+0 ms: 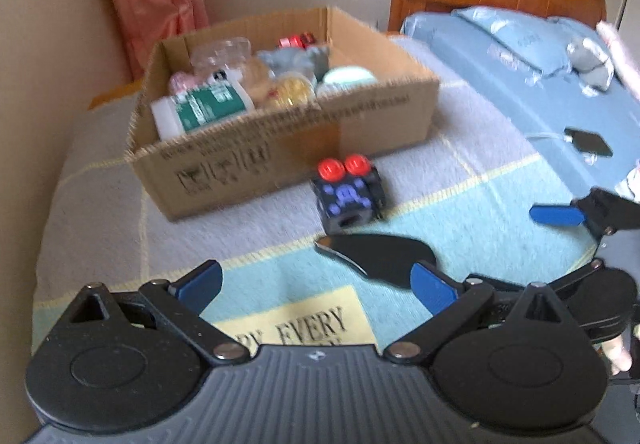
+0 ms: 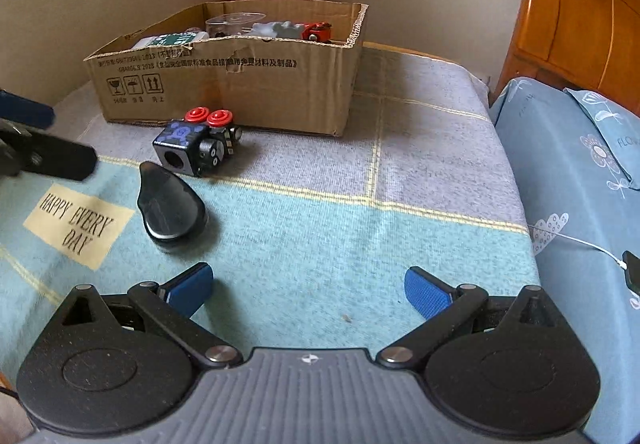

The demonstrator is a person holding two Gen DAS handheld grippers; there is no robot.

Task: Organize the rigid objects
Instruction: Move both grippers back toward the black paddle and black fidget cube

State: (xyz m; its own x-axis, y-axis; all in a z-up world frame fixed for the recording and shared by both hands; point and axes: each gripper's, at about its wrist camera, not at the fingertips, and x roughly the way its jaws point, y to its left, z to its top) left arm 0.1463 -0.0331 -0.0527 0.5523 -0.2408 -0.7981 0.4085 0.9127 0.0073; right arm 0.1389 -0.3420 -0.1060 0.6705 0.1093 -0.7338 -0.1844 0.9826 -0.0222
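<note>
Nearest the lens in the lower part of each wrist view, the left gripper point(image 1: 316, 284) and the right gripper point(image 2: 308, 284) both have their blue pads spread wide with nothing between them, apparently free to reach for what remains loose.

Just beyond, at the centre of the left view, a flat black teardrop-shaped object point(image 1: 376, 254) lies on the blanket point(image 1: 460, 212), with a black toy cube point(image 1: 349, 190) topped by two red knobs just behind it. Both sit outside the cardboard box point(image 1: 280, 152) (close to its front wall), so I judge they await packing.

The left view, though blurred, looks down into the box at a green-labelled bottle point(image 1: 200, 106) and other items. The right view shows mostly the printed front wall and, at its left edge, the other gripper's fingers.
</note>
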